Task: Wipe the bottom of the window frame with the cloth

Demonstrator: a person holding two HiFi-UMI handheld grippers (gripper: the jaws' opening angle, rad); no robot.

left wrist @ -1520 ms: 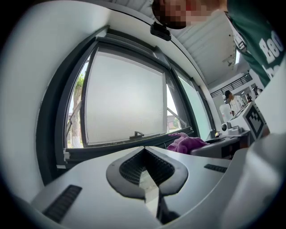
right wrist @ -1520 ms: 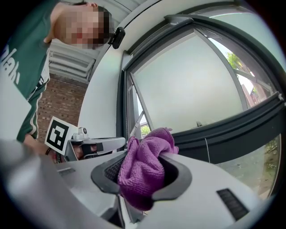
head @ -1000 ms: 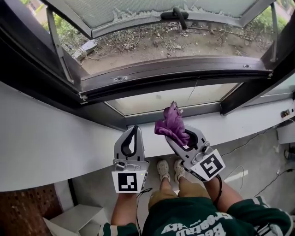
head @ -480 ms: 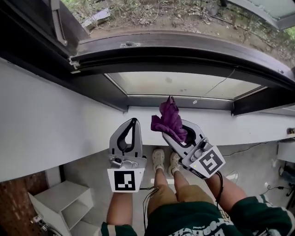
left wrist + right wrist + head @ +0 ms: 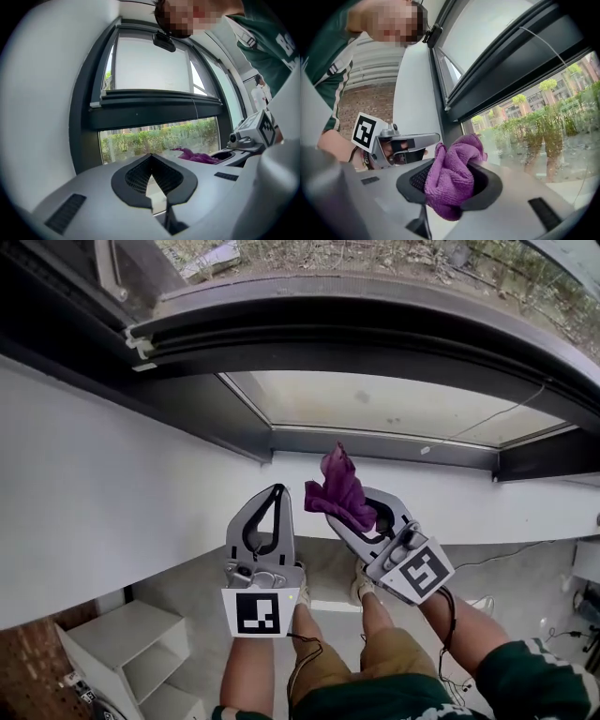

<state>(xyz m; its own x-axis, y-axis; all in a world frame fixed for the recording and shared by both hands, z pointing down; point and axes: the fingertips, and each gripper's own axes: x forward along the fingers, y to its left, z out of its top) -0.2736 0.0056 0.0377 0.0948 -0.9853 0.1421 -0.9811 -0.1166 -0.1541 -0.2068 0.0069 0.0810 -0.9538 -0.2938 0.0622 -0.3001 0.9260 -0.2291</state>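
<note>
A bunched purple cloth (image 5: 340,491) sticks out of my right gripper (image 5: 349,512), which is shut on it; in the right gripper view the cloth (image 5: 452,177) fills the jaws. The gripper hovers over the white sill (image 5: 450,498), just short of the dark bottom window frame (image 5: 384,446). My left gripper (image 5: 277,495) is beside it on the left, shut with nothing in it, its jaw tips meeting (image 5: 151,157). From the left gripper view the cloth (image 5: 197,156) and the right gripper show at the right.
Above the fixed lower pane (image 5: 394,404) runs a thick dark transom (image 5: 356,334) with an opened sash and ground outside. A white wall (image 5: 84,493) lies left. Below are a white shelf unit (image 5: 131,662), the person's legs and a cable on the floor.
The view has tilted down and closer to the sill; the opened sash and its handle have left the picture. Both grippers keep their poses, the cloth still held.
</note>
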